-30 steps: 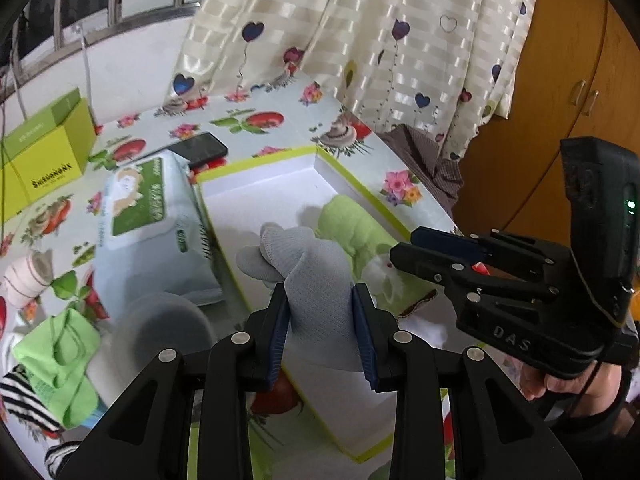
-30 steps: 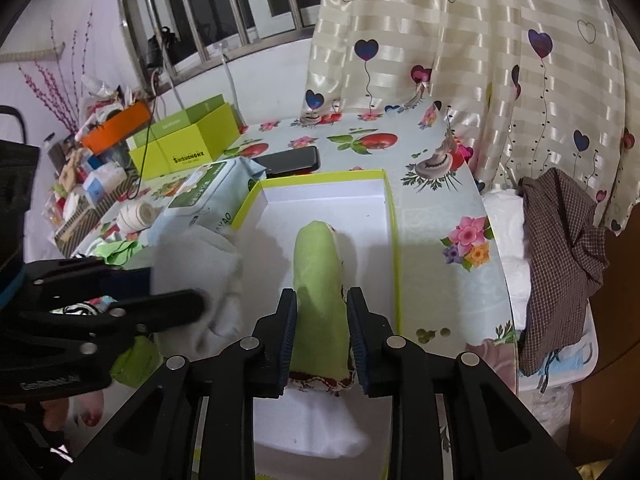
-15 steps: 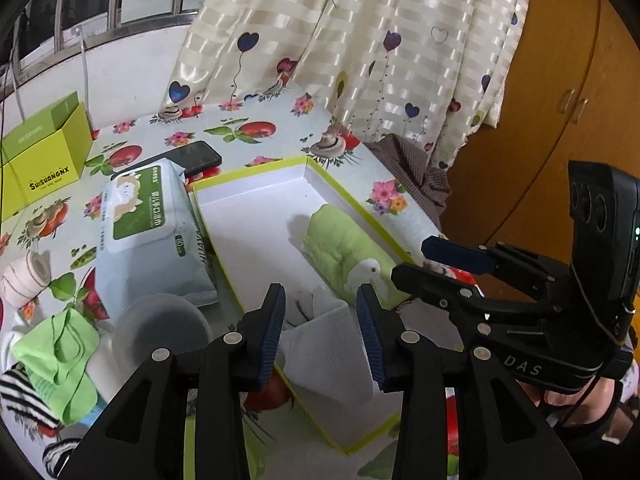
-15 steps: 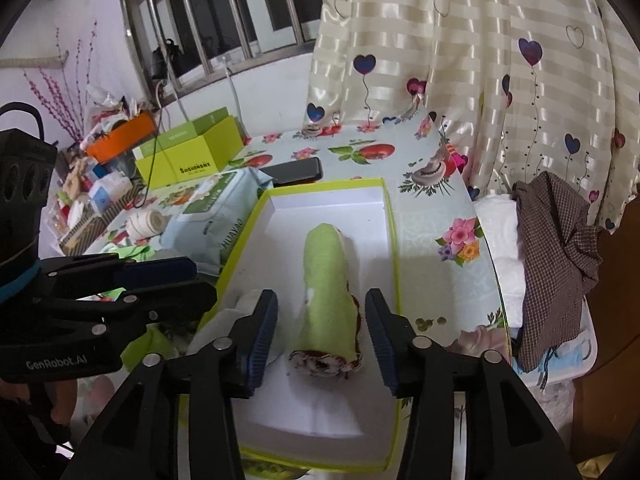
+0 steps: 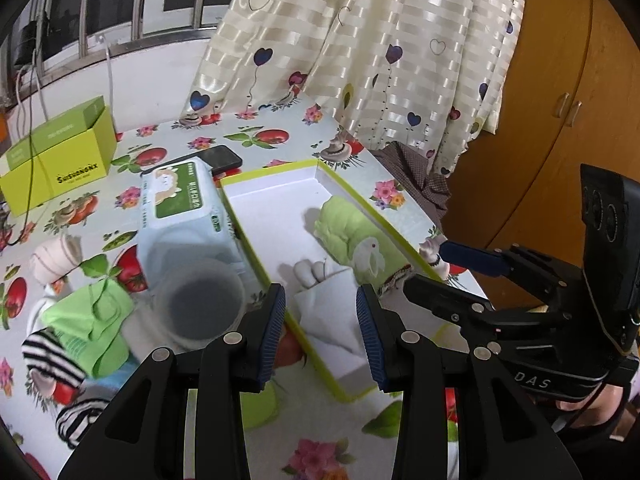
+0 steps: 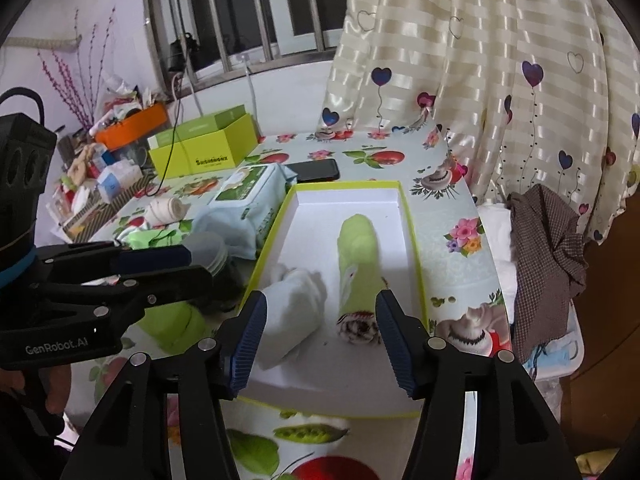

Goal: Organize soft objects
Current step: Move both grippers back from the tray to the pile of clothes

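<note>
A white box with a lime rim (image 5: 276, 174) (image 6: 414, 240) lies on the flowered table. In it lie a rolled green cloth (image 5: 352, 236) (image 6: 358, 256) and a white sock (image 5: 332, 312) (image 6: 290, 304) beside it. My left gripper (image 5: 320, 332) is open and empty, just above the box's near end over the white sock. My right gripper (image 6: 320, 344) is open and empty, above the near end of the box, with both items lying between and beyond its fingers. Loose green (image 5: 92, 316) and striped (image 5: 52, 360) socks lie left of the box.
A wet-wipes pack (image 5: 180, 208) (image 6: 248, 204) and a grey cup (image 5: 200, 304) stand left of the box. A phone (image 5: 220, 158), a lime carton (image 5: 56, 160) (image 6: 204, 152) and a bandage roll (image 5: 56, 260) lie further back. A curtain (image 5: 360, 48) and wooden cupboard (image 5: 560, 120) are behind.
Both grippers opened and drew back. The left let go of the white sock into the box; the right let go of the rolled green cloth.
</note>
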{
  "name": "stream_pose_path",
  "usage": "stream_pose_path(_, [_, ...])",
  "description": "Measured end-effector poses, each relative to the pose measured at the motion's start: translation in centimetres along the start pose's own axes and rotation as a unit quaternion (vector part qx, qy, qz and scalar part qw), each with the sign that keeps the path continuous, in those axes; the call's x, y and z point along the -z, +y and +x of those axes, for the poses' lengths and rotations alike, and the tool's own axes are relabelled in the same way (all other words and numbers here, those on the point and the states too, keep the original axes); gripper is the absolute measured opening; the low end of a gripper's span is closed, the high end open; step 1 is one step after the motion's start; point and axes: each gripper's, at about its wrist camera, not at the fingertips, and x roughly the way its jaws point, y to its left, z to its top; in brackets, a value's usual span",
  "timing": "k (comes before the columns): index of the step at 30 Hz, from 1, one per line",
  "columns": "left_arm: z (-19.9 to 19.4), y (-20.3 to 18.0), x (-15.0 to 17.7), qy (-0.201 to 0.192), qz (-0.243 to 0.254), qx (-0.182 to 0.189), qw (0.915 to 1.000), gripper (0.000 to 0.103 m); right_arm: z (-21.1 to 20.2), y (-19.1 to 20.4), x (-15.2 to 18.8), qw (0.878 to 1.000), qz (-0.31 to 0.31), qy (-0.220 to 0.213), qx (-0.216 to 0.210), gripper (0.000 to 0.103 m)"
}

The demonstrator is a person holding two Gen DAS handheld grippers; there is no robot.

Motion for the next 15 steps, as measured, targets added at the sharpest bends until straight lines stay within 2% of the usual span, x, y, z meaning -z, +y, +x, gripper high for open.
stream_pose_path(15, [-4.1,1.4,2.1,-0.023,-0.012,-0.006,0.9996,0.038,-1.7,4.7,0.6,0.999,-0.042,0.007,-0.010,0.057])
